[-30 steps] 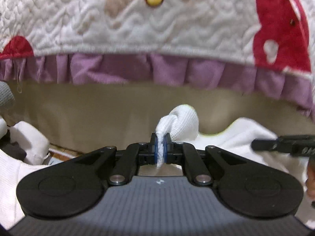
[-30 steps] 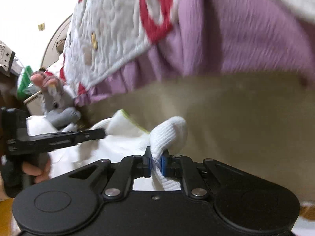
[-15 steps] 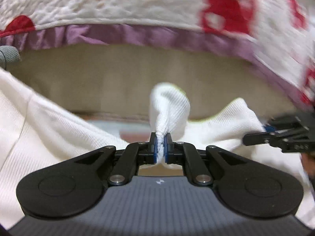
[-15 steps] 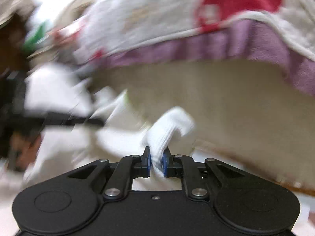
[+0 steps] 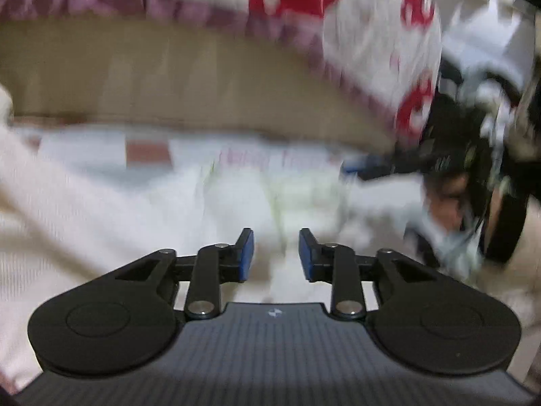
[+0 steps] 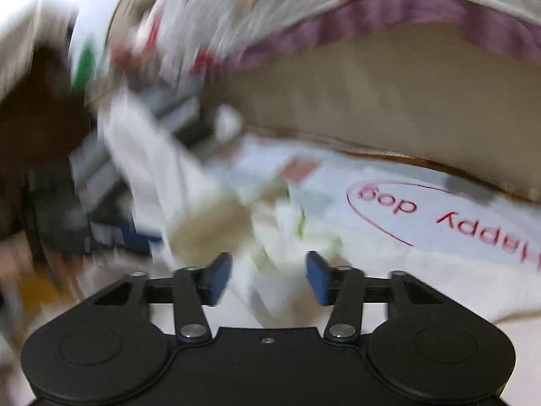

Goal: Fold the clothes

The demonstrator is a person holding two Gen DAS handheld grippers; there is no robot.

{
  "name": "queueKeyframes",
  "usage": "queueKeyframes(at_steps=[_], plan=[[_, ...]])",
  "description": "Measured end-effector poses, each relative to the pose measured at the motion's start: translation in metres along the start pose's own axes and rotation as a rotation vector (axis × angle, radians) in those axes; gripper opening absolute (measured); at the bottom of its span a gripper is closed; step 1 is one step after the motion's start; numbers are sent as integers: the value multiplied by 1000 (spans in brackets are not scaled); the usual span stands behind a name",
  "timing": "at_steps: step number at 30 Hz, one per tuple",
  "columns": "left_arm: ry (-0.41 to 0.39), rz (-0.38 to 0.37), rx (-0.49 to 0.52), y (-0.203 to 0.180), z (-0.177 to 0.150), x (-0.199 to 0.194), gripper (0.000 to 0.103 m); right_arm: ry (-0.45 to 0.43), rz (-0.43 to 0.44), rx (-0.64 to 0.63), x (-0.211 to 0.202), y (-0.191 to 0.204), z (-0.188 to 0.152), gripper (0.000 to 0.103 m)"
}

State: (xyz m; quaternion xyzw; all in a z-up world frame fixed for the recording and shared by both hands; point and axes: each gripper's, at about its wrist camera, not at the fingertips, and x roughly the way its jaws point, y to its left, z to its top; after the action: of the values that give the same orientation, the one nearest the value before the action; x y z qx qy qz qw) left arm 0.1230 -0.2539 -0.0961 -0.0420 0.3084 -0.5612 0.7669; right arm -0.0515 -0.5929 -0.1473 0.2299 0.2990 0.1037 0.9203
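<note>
Sprawling across the lower half of both views, the white garment (image 5: 101,203) lies on a pale printed sheet (image 6: 439,223) that carries red lettering inside a red oval. It sits in front of a tan upholstered base (image 5: 169,77), which is overhung by a quilted cover (image 5: 372,34) with red motifs and a purple frilled edge.

The garment looks like a soft ribbed knit, limp and thick, with a thin yellow-green trim (image 6: 299,223) showing where the cloth bunches just ahead of the right tool (image 6: 268,277). That tool stands released, with its blue pads apart and a loose fold of cloth between them, held by neither. The left tool (image 5: 273,253) is likewise spread wide over white cloth and grips nothing.

Both pictures are smeared by motion, so whether the cloth lies flat or doubled over cannot be read.

The main risk is slack. A knit this floppy could slump or crease as it settles, leaving edges out of line. The bunch by the trim could stay as a lump under any layer laid over it. The pads might also pinch two layers at once, or catch the sheet below and drag it along. The hanging frill is close enough to snag a lifted edge.
</note>
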Motion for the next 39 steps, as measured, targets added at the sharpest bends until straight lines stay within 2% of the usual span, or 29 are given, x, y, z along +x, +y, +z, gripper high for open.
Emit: queueKeyframes(at_steps=[1, 4, 5, 6, 7, 8, 9, 10, 11, 12, 14, 15, 18, 20, 22, 25, 26, 27, 29, 31, 32, 33, 35, 36, 37, 39], plan=[[-49, 36, -44, 1, 5, 2, 53, -7, -8, 89, 9, -7, 2, 71], [-105, 156, -95, -2, 8, 23, 56, 6, -101, 217, 38, -20, -2, 71], [-94, 193, -85, -5, 7, 33, 57, 18, -120, 244, 47, -21, -5, 71], [-54, 225, -57, -10, 6, 44, 59, 28, -130, 255, 55, -20, -9, 61], [-6, 255, -24, -15, 4, 55, 58, 28, -136, 221, 62, -13, -14, 32], [69, 282, 20, -19, -1, 68, 55, 21, -145, 162, 67, -3, -17, 16], [152, 308, 67, -24, -6, 82, 20, 2, -135, 60, 69, 12, -21, 8], [236, 341, 84, -24, -9, 95, 6, -28, -109, -75, 69, 31, -25, 8], [281, 380, 67, -22, -12, 100, 5, -57, -83, -210, 68, 50, -28, 8], [272, 372, 47, -21, -10, 95, 5, -51, -51, -335, 67, 65, -34, 8], [229, 347, 21, -21, -4, 80, 5, 18, 21, -572, 66, 90, -51, 7], [221, 350, 43, -22, -2, 73, 5, 76, 48, -621, 67, 95, -57, 7], [208, 356, 134, -26, 0, 53, 5, 191, 61, -622, 72, 89, -65, 7], [199, 360, 195, -30, 1, 40, 5, 190, 30, -608, 69, 82, -57, 6], [190, 363, 256, -33, 3, 27, 5, 141, 26, -544, 60, 71, -43, 6], [366, 240, 568, -63, -20, 39, 11, 103, 1, -496, 53, 63, -33, 7], [436, 208, 640, -71, -30, 45, 12, 106, 6, -488, 54, 64, -33, 7], [470, 189, 672, -75, -36, 48, 12, 118, 21, -485, 56, 66, -34, 7], [468, 177, 622, -71, -35, 47, 19, 184, 76, -490, 65, 71, -39, 12], [459, 167, 559, -66, -32, 45, 36, 286, 135, -487, 77, 74, -45, 17], [451, 168, 536, -63, -30, 41, 39, 326, 150, -486, 79, 75, -49, 20], [436, 176, 536, -62, -28, 37, 46, 353, 153, -490, 80, 75, -53, 32], [417, 180, 567, -62, -27, 28, 54, 364, 156, -488, 76, 76, -56, 34], [421, 170, 579, -62, -27, 26, 59, 362, 165, -478, 73, 77, -55, 38], [438, 150, 582, -61, -28, 25, 63, 359, 176, -469, 70, 77, -52, 43], [512, 142, 581, -63, -35, 29, 69, 339, 181, -489, 61, 81, -48, 44]])
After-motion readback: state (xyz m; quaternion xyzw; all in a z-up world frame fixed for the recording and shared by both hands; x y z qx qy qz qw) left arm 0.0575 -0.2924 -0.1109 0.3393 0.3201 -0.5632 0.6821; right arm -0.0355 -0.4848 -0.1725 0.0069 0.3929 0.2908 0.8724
